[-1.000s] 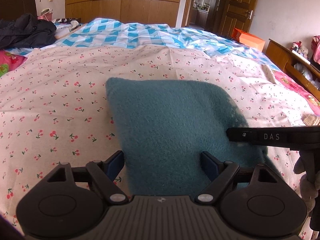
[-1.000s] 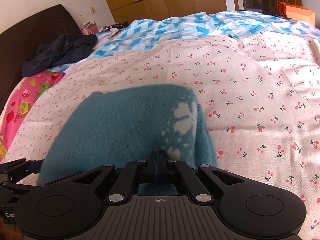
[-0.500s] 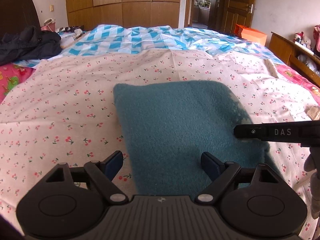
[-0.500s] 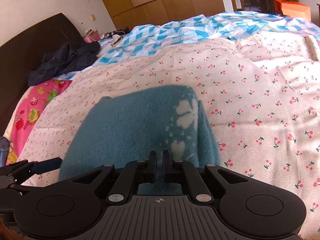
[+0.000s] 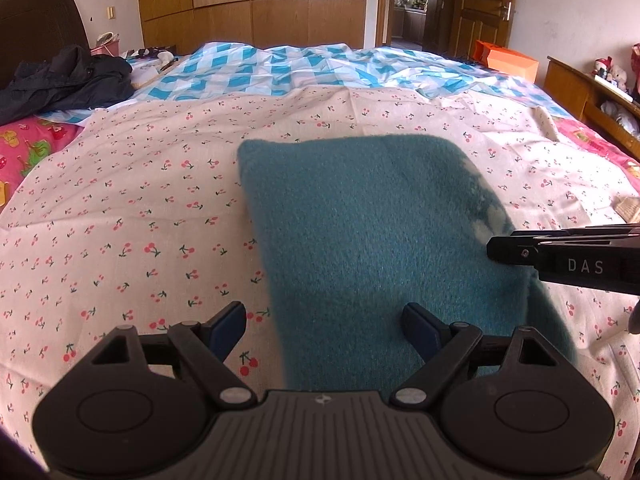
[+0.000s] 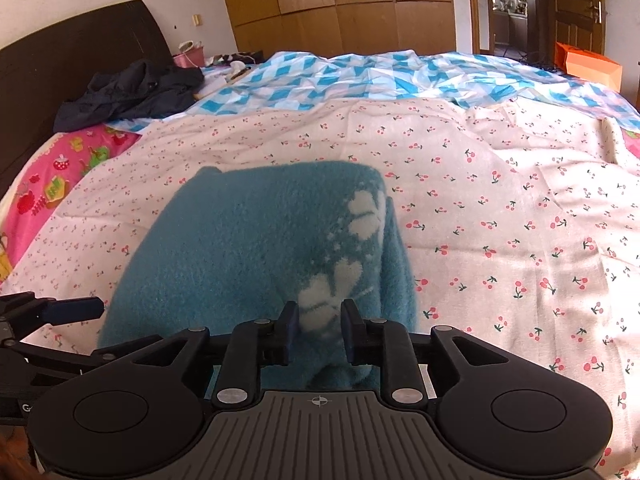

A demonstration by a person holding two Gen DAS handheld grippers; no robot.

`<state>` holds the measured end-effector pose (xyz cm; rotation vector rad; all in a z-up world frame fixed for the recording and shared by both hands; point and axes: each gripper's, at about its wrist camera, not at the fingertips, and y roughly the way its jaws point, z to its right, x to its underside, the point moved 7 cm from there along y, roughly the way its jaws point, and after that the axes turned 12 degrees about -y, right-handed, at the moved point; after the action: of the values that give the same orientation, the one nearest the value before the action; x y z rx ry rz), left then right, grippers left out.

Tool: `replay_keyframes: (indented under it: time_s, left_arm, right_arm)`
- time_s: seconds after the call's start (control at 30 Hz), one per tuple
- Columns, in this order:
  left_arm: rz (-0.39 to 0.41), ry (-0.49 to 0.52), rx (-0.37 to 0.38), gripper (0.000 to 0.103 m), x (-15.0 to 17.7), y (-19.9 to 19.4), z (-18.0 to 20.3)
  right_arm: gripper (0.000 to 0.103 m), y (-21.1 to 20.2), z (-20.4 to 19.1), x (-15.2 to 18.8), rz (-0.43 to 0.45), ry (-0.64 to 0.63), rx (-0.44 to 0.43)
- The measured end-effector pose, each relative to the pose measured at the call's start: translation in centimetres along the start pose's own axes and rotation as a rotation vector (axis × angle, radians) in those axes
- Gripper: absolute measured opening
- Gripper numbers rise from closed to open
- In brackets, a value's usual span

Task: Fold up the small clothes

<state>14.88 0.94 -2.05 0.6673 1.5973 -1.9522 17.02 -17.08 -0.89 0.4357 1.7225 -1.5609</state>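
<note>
A folded teal fleece garment [image 5: 368,232] with pale butterfly shapes lies flat on the cherry-print sheet [image 5: 132,208]; it also shows in the right wrist view [image 6: 248,248]. My left gripper [image 5: 324,326] is open wide over the garment's near left edge, holding nothing. My right gripper [image 6: 318,326] is partly open at the garment's near right edge, its fingers apart on either side of the cloth. In the left wrist view the right gripper's fingers [image 5: 516,250] show from the side at the garment's right edge.
A blue-and-white checked quilt [image 5: 304,68] lies further back on the bed. Dark clothes [image 5: 68,80] are heaped at the far left by the headboard. A pink printed sheet [image 6: 60,168] shows at the left. An orange box [image 5: 506,62] and wooden shelf [image 5: 592,96] stand at the right.
My right gripper was shut on the garment's edge and has now opened, letting the cloth go. The garment has settled flat. Both grippers have drawn back a little.
</note>
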Motion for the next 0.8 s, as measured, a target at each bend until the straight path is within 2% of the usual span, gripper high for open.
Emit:
replay_keyframes:
  time_s: [0.2,0.3,0.37,0.43,0.53,0.67,0.8]
  left_arm:
    - [-0.021,-0.059,0.028,0.091,0.7,0.1,-0.9]
    - [-0.030,-0.083,0.084,0.090,0.0,-0.7,-0.8]
    - [0.000,-0.081,0.094,0.090,-1.2,-1.3,-0.9]
    - [0.032,-0.063,0.080,0.090,-2.8,-1.3,-0.9]
    - [0.060,-0.041,0.027,0.090,-5.1,-0.2,-1.2]
    - [0.061,-0.074,-0.002,0.090,-7.7,2.5,-1.8]
    - [0.052,-0.089,-0.043,0.090,-9.4,5.4,-1.8]
  right_arm:
    - [0.025,-0.3,-0.4,-0.5,-0.016,-0.024,0.018]
    - [0.026,-1.4,-0.3,-2.2,0.023,-0.039,0.018]
    - [0.029,-1.9,-0.2,-4.0,0.057,-0.047,0.023]
    - [0.033,-1.4,0.2,-5.8,0.075,-0.058,0.044]
    - [0.033,0.4,1.0,-7.9,0.083,-0.072,0.072]
    - [0.033,3.7,1.6,-9.7,0.075,-0.071,0.071]
    - [0.033,7.4,2.6,-9.5,0.001,-0.073,0.119]
